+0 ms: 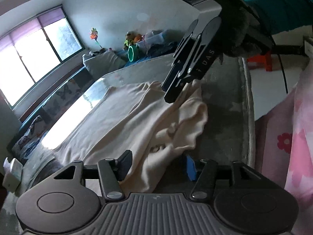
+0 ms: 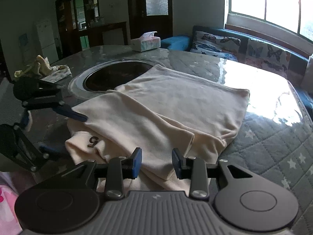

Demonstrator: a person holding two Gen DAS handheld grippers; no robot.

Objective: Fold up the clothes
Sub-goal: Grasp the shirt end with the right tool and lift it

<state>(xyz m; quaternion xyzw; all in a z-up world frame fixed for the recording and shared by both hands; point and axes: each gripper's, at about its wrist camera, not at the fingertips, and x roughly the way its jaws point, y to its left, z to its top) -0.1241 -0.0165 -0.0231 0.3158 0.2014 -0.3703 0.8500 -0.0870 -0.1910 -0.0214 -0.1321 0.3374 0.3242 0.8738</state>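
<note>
While a tissue box (image 2: pixel 145 41) sits well apart, both grippers flank the cream garment (image 2: pixel 166 105).

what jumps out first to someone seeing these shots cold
A cream garment lies partly folded across the middle of a quilted grey table cover. The open left gripper and open right gripper sit at its near edge. Bright window glare washes over the cover on the window side.

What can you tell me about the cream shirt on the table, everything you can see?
The cream shirt looks like soft knit cloth, partly folded, lying flat on the grey quilted table cover. One layer is turned over the body, and a dark number 5 shows on a lower fold. One corner overlaps the dark round inset. The left gripper has its open jaws at the shirt's edge; the right gripper, also open, straddles the near edge.
</note>
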